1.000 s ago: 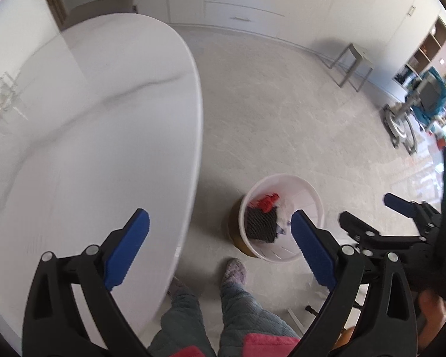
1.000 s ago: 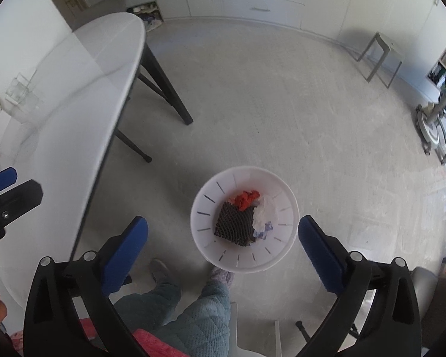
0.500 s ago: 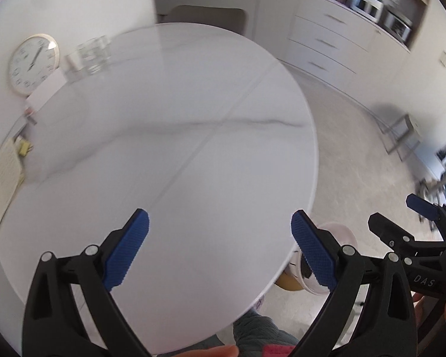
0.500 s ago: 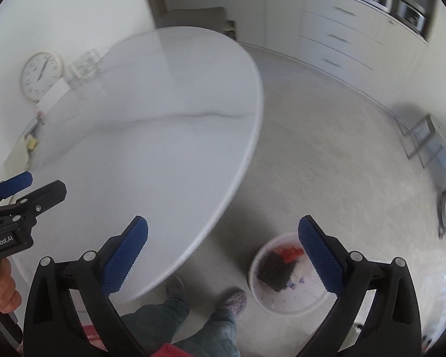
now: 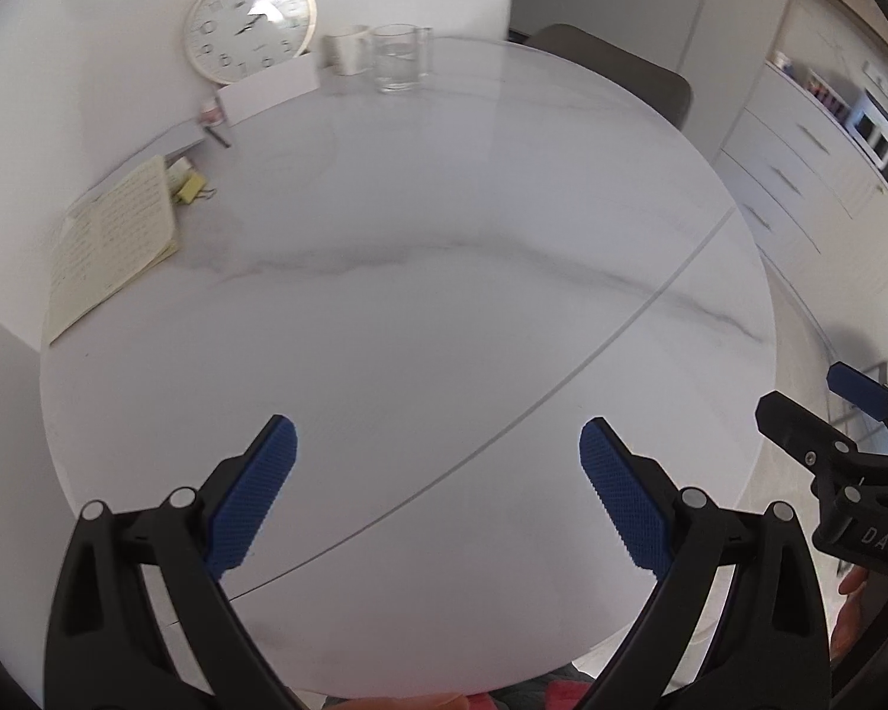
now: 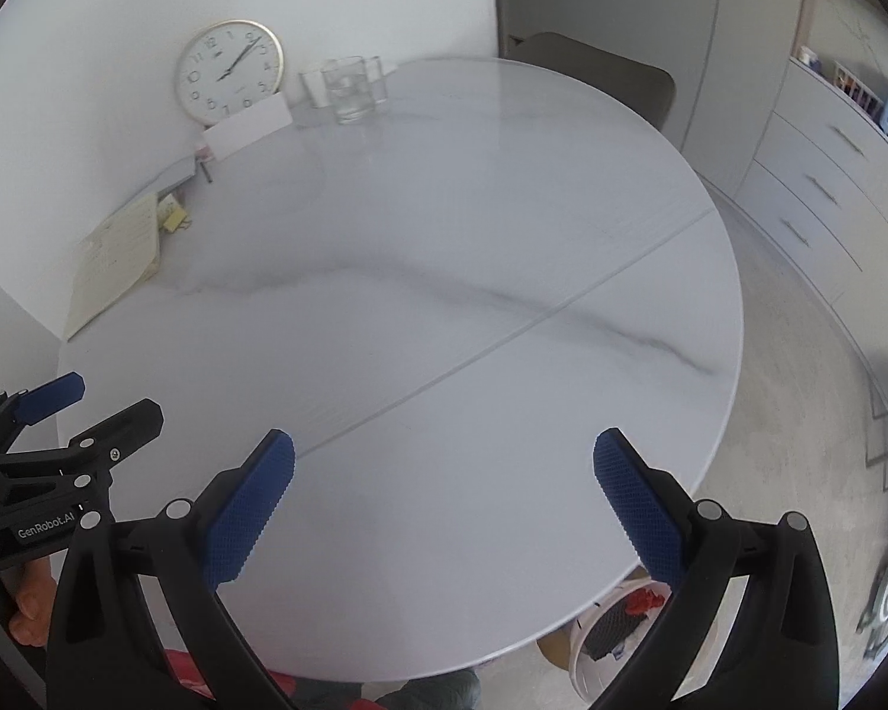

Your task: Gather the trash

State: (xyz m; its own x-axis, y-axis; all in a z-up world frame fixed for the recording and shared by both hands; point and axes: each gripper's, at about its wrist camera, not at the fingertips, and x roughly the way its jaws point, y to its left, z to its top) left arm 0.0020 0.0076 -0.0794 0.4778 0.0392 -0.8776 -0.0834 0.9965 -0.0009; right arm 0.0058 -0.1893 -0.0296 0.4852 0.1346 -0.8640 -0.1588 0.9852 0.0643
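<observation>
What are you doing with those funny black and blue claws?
A person is tidying trash with two handheld tools. The left gripper and right gripper hang over the round white marble table, jaws open, holding nothing. The white plastic trash bin with scraps inside sits on the floor by the table's edge.

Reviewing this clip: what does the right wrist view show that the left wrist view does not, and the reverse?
Only the right wrist view shows the white bin on the floor under the table's near edge, with red and dark trash inside. Only the left wrist view shows a white mug beside the glass. Both share the round white table, wall clock, open notebook, and both tools, left and right, open and empty.
</observation>
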